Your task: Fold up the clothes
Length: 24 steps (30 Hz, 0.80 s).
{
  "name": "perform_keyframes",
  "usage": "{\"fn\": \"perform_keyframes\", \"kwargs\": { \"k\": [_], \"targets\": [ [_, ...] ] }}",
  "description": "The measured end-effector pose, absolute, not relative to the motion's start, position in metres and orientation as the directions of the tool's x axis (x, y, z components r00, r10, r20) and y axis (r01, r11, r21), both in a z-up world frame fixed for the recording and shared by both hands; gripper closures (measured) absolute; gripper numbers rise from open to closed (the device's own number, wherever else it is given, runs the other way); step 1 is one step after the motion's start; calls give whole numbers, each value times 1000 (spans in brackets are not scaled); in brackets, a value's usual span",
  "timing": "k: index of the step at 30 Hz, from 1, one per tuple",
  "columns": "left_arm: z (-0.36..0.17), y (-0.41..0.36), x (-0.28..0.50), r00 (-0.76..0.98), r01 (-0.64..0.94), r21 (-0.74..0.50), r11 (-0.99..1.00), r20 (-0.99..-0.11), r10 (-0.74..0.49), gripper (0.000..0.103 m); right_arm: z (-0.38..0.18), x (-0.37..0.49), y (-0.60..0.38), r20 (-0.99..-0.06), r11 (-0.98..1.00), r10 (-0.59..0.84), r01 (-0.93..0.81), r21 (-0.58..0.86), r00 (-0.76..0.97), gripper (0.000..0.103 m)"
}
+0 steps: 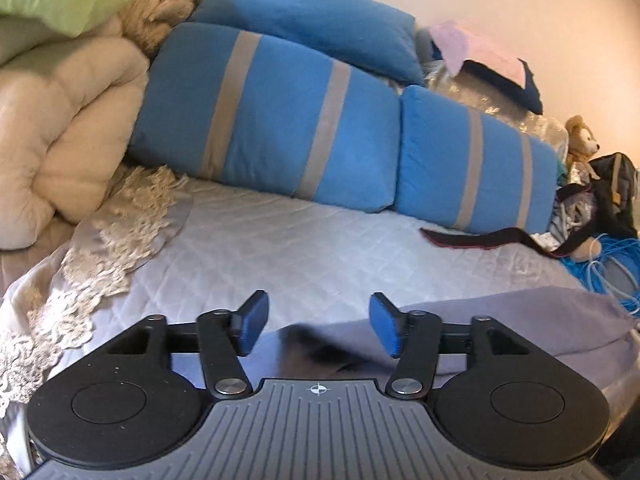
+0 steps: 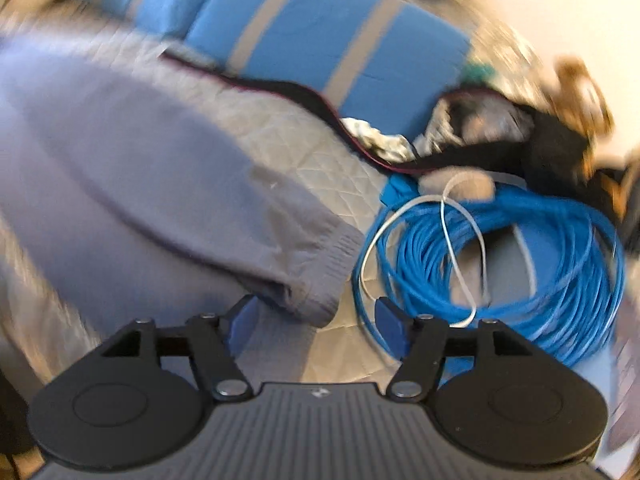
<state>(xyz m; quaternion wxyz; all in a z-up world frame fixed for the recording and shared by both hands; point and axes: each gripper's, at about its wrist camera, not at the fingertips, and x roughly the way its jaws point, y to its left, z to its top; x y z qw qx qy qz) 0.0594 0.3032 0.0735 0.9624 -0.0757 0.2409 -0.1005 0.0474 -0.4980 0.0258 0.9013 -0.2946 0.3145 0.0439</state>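
Note:
A grey-lavender garment (image 2: 132,184) lies spread on the quilted bedcover (image 2: 304,148), its ribbed cuff end (image 2: 320,276) pointing toward the right gripper. In the left wrist view the same garment (image 1: 500,320) lies at the lower right, with a dark patch just beyond the fingers. My left gripper (image 1: 319,326) hovers over the garment's edge, jaws apart, nothing between the blue pads. My right gripper (image 2: 316,326) stands open just short of the cuff, nothing between its pads. The right wrist view is blurred by motion.
Blue striped pillows (image 1: 272,120) line the back of the bed. Cream quilts (image 1: 60,128) are piled at the left, above lace cloth (image 1: 120,232). A coil of blue cable (image 2: 500,248), a black strap (image 2: 312,100), a dark bag (image 1: 612,192) and a plush toy (image 1: 580,144) crowd the right.

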Motion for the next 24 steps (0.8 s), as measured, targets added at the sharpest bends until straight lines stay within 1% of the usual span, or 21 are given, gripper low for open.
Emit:
{"fn": "perform_keyframes", "kwargs": {
  "k": [4,7,8,9,10,12,14,15,16,19,24],
  "targets": [
    [102,263,61,840,263,-149,953,-450,-302,36,9,48,-484,-567,649,-168,-342,-680,807,27],
    [118,229,66,816,337,-76,938,-474,-331,35,-2,54,-479,-541,491,-197,-395,-776,818,29],
    [121,218,68,811,357,-60,932,-475,-341,35,-4,57,-478,-546,458,-195,-416,-785,815,34],
    [123,207,71,806,375,-50,926,-476,-352,35,-6,61,-476,-555,434,-193,-436,-788,809,41],
    [124,196,74,800,395,-37,918,-478,-363,35,-7,64,-475,-565,409,-193,-457,-789,802,44],
    [124,169,81,790,430,2,903,-484,-376,35,-13,69,-472,-578,349,-200,-493,-797,791,60],
    [121,139,86,784,464,58,884,-491,-380,35,-18,71,-468,-592,286,-206,-531,-798,779,67],
    [118,124,89,781,481,89,872,-495,-380,35,-20,71,-467,-598,268,-210,-543,-796,774,82],
    [115,108,90,779,499,125,858,-499,-380,35,-20,71,-466,-601,253,-213,-551,-795,770,89],
    [95,53,84,768,569,276,774,-515,-381,35,-14,71,-466,-581,231,-214,-537,-811,785,91],
    [53,-25,72,736,657,473,588,-573,-362,35,10,74,-470,-483,217,-220,-440,-871,848,92]
  ]
}}
